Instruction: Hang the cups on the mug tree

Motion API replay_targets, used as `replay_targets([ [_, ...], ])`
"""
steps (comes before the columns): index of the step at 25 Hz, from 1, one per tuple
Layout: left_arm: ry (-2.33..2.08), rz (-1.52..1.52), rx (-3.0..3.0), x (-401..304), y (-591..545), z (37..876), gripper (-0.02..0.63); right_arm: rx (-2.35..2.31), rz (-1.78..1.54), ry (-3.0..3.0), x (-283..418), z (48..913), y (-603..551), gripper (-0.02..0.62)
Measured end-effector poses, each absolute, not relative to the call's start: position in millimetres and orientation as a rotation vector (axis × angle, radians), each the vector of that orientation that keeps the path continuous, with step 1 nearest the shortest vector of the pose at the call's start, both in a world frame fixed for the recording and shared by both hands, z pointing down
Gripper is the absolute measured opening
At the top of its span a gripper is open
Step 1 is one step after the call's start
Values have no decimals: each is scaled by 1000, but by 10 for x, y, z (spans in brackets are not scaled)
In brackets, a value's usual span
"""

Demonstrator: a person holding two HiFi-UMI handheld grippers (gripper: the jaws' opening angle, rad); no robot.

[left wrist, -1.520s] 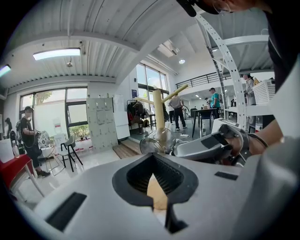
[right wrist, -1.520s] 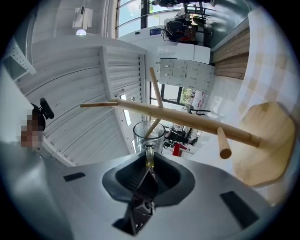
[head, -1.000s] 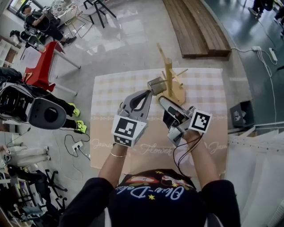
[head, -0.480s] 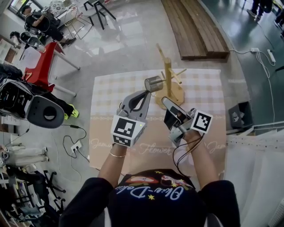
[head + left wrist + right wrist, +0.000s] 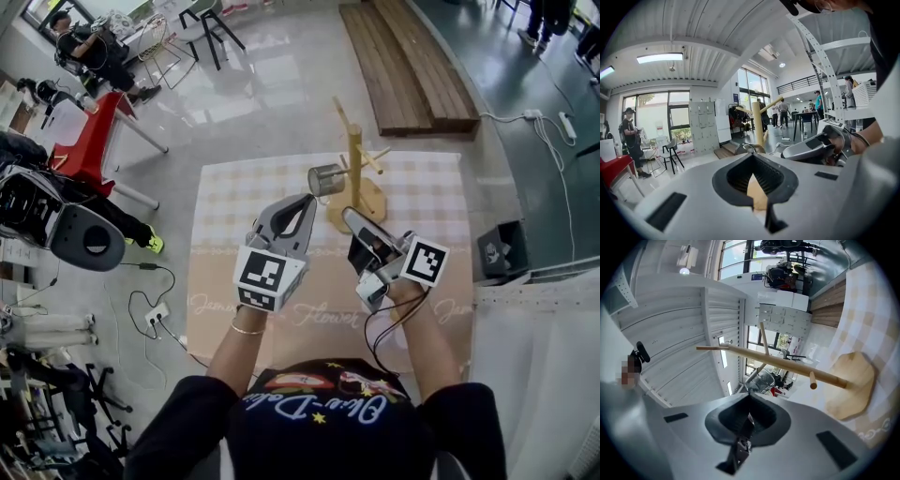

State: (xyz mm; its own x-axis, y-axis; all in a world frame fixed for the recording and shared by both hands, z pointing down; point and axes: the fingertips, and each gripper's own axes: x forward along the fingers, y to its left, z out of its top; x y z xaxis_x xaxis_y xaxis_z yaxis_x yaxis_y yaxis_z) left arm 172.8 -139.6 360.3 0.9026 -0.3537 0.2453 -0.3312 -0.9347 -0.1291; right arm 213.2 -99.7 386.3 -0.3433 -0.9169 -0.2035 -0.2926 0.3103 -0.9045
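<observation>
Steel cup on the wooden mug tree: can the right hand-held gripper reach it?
Probably yes: the steel cup hangs ahead of the right hand-held gripper, nothing between, though its shut jaws must open.

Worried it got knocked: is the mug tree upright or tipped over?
Upright: the mug tree stands squarely on the checked tablecloth, not leaning or lying over.
</observation>
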Motion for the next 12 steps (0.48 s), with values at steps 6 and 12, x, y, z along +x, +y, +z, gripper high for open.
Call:
replay_targets([
  [6,544,-385,-2985,1673,-1342,3541,2,-1081,-1008,1860,2062,3735,-957,9],
  [12,564,-323,-3013,1575,-1267,3434,3,-1095,-984,1890,1998,3602,-890,9],
])
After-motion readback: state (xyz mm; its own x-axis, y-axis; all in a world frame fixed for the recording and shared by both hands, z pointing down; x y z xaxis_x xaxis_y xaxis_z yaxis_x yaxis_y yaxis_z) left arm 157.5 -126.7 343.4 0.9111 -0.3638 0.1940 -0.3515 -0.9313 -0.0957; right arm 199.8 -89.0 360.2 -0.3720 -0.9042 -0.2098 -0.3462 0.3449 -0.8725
